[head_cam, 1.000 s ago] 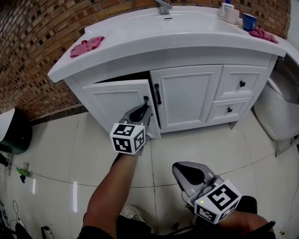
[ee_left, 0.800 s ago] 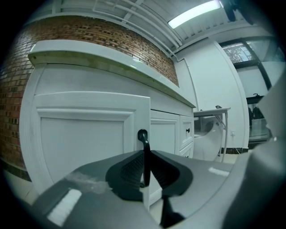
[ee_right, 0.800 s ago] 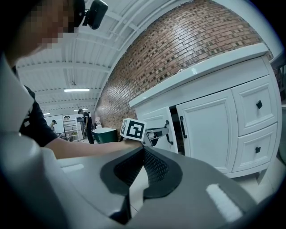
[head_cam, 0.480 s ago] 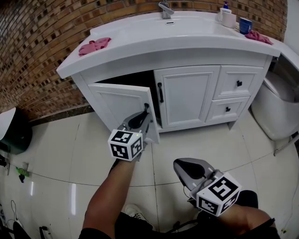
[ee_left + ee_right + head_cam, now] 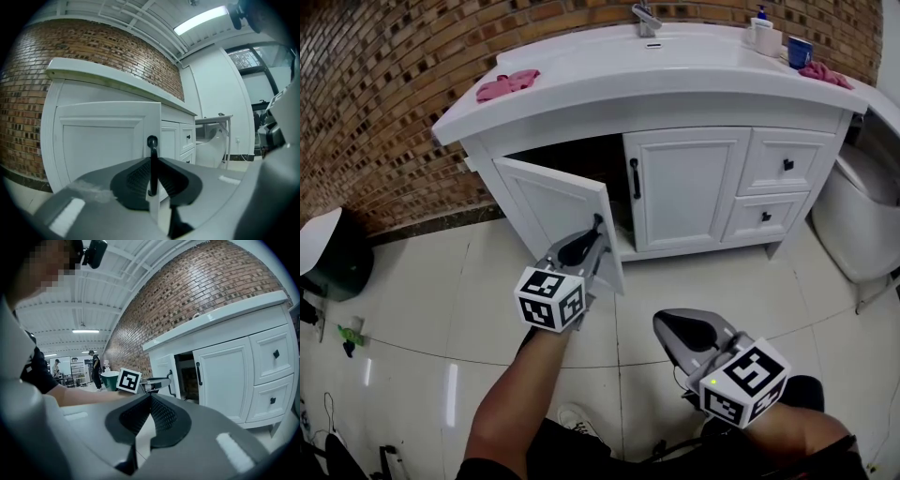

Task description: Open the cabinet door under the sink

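Left hand-held gripper [image 5: 592,232] is clenched on the black handle [image 5: 152,141] of the left cabinet door [image 5: 551,199]. The handle bar stands upright between the pads. The door is ajar, swung out from the white vanity [image 5: 675,103] under the sink [image 5: 661,45], with dark interior showing behind it. Neighbouring door [image 5: 689,183] is closed. Right hand-held gripper [image 5: 667,323] hangs low over the tiled floor [image 5: 412,300], well apart from the cabinet, jaws together with nothing between them. A pink cloth [image 5: 508,84] lies on the table top, left of the basin.
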`<action>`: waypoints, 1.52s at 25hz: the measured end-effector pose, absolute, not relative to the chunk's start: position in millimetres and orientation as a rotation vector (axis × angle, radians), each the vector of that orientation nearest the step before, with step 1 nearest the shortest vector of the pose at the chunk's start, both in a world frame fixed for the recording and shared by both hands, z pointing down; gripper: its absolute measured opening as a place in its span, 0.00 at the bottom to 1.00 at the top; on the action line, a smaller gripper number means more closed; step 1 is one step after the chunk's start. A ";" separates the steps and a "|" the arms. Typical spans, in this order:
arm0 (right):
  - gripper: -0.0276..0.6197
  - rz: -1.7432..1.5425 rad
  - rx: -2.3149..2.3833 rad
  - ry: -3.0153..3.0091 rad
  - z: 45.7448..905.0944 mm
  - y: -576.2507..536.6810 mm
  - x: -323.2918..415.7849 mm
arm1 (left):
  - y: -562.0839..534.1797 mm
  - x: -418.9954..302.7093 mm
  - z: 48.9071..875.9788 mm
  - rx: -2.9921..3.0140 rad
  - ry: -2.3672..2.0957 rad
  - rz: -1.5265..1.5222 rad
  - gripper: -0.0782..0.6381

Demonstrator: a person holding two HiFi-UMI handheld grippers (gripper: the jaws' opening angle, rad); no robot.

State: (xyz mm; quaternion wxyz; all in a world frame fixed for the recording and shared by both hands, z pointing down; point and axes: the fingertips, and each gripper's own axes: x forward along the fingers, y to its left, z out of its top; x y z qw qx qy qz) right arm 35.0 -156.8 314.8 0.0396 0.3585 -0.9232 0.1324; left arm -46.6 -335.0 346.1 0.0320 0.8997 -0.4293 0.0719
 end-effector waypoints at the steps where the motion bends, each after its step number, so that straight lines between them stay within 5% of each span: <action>1: 0.05 0.396 1.094 -2.834 313.2 -155.6 34.0 | -330.8 -49.9 346.1 2.770 -1.322 0.224 0.17; 38: 0.05 0.328 1.028 -2.773 331.5 -111.0 -0.8 | -247.3 -165.7 343.8 2.684 -1.482 0.182 0.17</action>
